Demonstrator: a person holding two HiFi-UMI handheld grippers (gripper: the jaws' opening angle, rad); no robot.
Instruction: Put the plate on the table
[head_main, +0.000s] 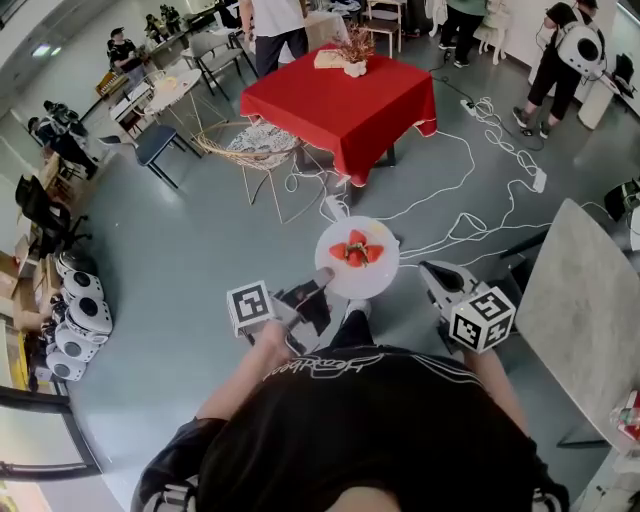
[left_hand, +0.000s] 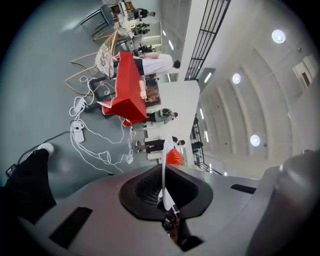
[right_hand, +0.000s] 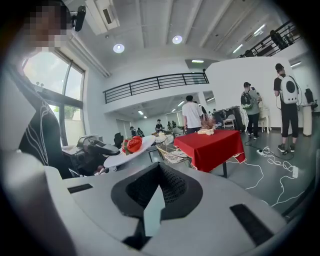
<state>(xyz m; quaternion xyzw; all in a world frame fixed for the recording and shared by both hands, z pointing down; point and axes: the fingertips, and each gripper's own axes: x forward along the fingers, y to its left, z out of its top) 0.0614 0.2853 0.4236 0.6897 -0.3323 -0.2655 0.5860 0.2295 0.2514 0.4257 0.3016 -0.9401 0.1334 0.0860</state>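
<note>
A white plate (head_main: 361, 270) with red strawberries (head_main: 355, 251) on it hangs in the air in front of the person, above the grey floor. My left gripper (head_main: 322, 279) is shut on the plate's near-left rim. In the left gripper view the plate (left_hand: 163, 172) stands edge-on between the jaws. The right gripper (head_main: 430, 272) hovers just right of the plate, apart from it, jaws shut on nothing. In the right gripper view the plate (right_hand: 127, 152) appears at left. The red-clothed table (head_main: 345, 95) stands a few steps ahead, with a flower pot (head_main: 355, 50) on it.
A wicker chair (head_main: 255, 150) stands left of the red table. White cables (head_main: 470, 220) and power strips trail over the floor to its right. A grey tabletop (head_main: 580, 300) is close at right. Several people stand at the back, and round white devices (head_main: 80, 310) sit at far left.
</note>
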